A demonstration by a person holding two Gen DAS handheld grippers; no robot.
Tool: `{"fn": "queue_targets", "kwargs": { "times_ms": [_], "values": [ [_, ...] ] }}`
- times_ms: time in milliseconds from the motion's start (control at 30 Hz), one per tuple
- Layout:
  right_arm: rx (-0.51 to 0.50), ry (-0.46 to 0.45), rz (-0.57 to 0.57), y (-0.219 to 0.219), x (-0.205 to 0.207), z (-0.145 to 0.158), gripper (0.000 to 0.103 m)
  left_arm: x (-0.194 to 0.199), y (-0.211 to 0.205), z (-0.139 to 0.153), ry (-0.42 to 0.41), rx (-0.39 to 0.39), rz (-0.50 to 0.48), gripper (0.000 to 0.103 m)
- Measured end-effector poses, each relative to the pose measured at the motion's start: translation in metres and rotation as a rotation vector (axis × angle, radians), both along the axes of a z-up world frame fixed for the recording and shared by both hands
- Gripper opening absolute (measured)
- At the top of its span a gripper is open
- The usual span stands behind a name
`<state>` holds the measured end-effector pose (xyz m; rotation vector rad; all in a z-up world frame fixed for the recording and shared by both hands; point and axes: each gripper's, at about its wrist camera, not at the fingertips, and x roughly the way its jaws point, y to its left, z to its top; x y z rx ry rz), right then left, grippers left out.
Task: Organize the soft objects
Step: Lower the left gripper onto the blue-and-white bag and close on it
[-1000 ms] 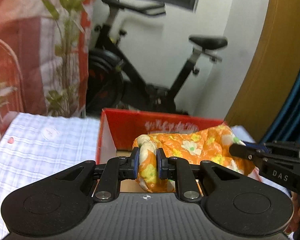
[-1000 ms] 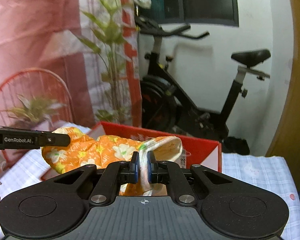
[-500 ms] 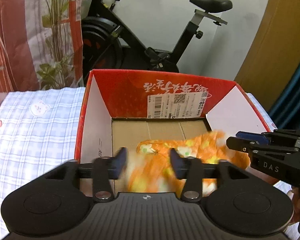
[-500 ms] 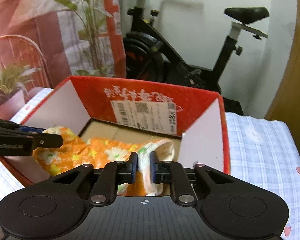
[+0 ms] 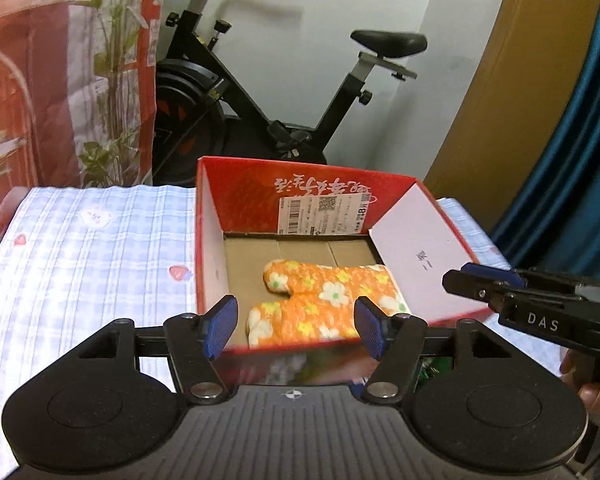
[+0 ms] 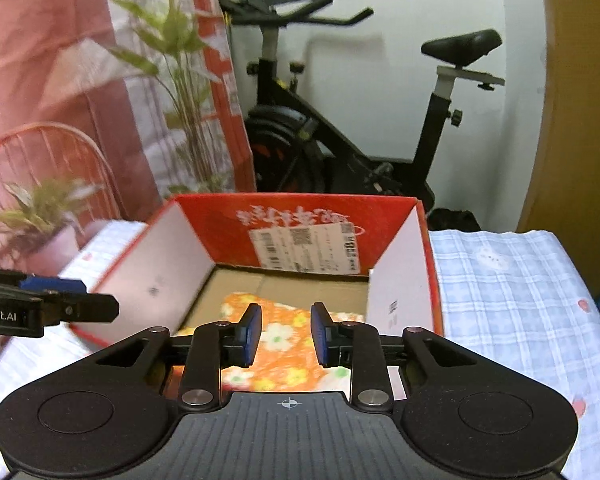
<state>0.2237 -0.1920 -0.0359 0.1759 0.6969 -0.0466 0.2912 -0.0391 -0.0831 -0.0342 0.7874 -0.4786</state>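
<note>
Dropped from both opening fingers (image 5: 220, 326), the orange floral cloth (image 5: 324, 304) now lies flat in the red box (image 5: 210, 248).

Orange floral cloth (image 5: 324, 304) in a red box (image 5: 308, 184)

The cloth inside the box is orange with white and yellow flowers and green centres. The box is red outside, with white side flaps, a brown cardboard floor and a white label on its far wall. Beside the box, the bench (image 5: 100, 248) cover is pale blue-and-white check, dotted with what look like small red hearts. Both claws are black with blue pads (image 5: 220, 324).
</note>
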Motion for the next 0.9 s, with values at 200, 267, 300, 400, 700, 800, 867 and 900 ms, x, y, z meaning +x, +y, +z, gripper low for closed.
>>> {"fn": "queue_targets", "kwargs": {
  "times_ms": [200,267,300,400,700,800,867,900],
  "values": [
    [0.039,-0.022,0.02,0.03,-0.04,-0.002,0.029,-0.034,0.015,-0.008,-0.015,0.037,-0.063,0.069],
    [0.052,-0.002,0.024,0.038,-0.047,-0.008,0.03,-0.039,0.02,-0.016,0.0,0.041,-0.06,0.069],
    [0.063,0.011,0.025,0.041,-0.05,-0.013,0.03,-0.04,0.023,-0.02,0.011,0.035,-0.055,0.069],
    [0.087,0.046,0.031,0.049,-0.056,-0.025,0.032,-0.043,0.032,-0.036,0.041,0.024,-0.025,0.069],
    [0.116,0.155,0.103,0.072,-0.066,-0.056,0.048,-0.052,0.068,-0.08,0.149,-0.054,0.094,0.069],
    [0.131,0.178,0.11,0.073,-0.064,-0.062,0.049,-0.048,0.069,-0.086,0.164,-0.047,0.106,0.069],
    [0.144,0.197,0.118,0.076,-0.062,-0.067,0.049,-0.048,0.069,-0.091,0.176,-0.07,0.104,0.069],
    [0.143,0.204,0.128,0.078,-0.061,-0.069,0.049,-0.05,0.07,-0.094,0.182,-0.08,0.105,0.069]
  ]
}}
